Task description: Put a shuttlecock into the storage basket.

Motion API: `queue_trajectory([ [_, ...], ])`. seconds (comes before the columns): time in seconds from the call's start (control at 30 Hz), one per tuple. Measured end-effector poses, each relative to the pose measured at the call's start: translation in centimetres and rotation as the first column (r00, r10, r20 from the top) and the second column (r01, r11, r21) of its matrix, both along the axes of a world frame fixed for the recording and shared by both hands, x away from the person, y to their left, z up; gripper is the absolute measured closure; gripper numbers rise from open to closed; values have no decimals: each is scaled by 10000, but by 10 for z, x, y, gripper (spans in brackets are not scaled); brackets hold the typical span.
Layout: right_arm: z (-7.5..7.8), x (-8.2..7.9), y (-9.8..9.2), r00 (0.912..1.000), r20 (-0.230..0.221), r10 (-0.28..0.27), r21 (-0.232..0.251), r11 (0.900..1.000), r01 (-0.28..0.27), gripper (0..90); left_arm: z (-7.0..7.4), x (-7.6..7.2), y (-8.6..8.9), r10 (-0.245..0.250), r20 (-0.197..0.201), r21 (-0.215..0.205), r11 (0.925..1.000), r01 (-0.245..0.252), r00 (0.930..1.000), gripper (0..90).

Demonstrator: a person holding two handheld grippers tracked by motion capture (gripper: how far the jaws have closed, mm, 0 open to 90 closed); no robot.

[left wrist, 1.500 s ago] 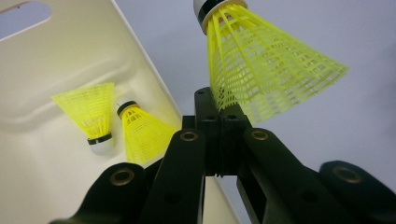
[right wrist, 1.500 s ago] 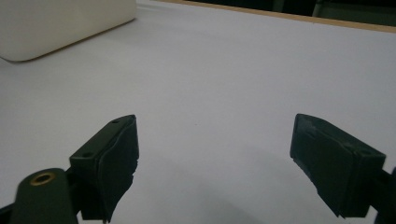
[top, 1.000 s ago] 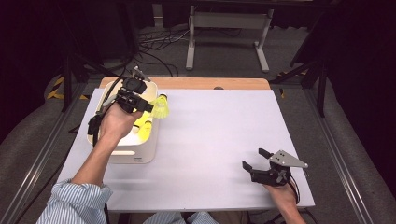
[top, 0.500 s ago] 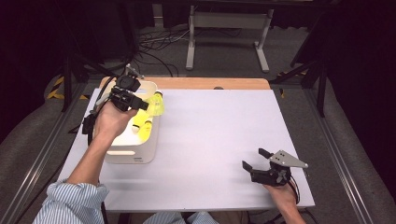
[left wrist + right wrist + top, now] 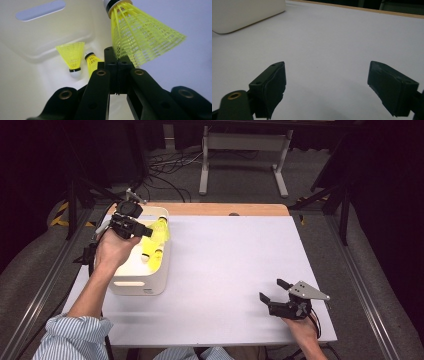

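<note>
Yellow plastic mesh shuttlecock (image 5: 161,228) sits upper left of the high view, clamped by the skirt in the left gripper (image 5: 146,231), over the right rim of the white rectangular plastic bin (image 5: 135,286). Two more yellow shuttlecocks (image 5: 151,255) lie inside the bin. Right gripper (image 5: 272,291) is lower right, jaws apart, nothing in them, on the white tabletop (image 5: 230,260).

Left gripper view: jaws together on the skirt edge of the shuttlecock (image 5: 140,35), upper right of frame; cork end up. Bin wall (image 5: 37,37) fills the left; the two shuttlecocks (image 5: 72,56) rest mid-frame, close together.

Right gripper view: jaws wide apart over bare tabletop (image 5: 332,42); bin corner (image 5: 244,12) upper left.

Step looks like a transfer at the bin, direction unclear. Next move needs clearing the rim before the jaws part.
</note>
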State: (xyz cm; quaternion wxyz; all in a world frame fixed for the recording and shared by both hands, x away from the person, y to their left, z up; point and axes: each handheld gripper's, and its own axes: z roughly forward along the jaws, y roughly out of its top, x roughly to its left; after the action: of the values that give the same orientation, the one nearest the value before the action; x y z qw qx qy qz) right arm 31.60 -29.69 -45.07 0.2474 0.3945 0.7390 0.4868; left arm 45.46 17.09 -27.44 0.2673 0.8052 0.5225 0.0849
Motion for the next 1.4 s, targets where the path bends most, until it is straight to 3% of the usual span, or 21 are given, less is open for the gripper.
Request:
queue_trajectory([
  [0.87, 1, -1, 0, 10000, 66, 37, 21, 10000, -37, 155, -23, 9, 31, 746, -253, 290, 9968, -738, 9969, 898],
  [1.4, 1, -1, 0, 10000, 63, 35, 16, 10000, -36, 155, -40, 15, 36, 925, -444, 648, 9939, -896, 9947, 896],
])
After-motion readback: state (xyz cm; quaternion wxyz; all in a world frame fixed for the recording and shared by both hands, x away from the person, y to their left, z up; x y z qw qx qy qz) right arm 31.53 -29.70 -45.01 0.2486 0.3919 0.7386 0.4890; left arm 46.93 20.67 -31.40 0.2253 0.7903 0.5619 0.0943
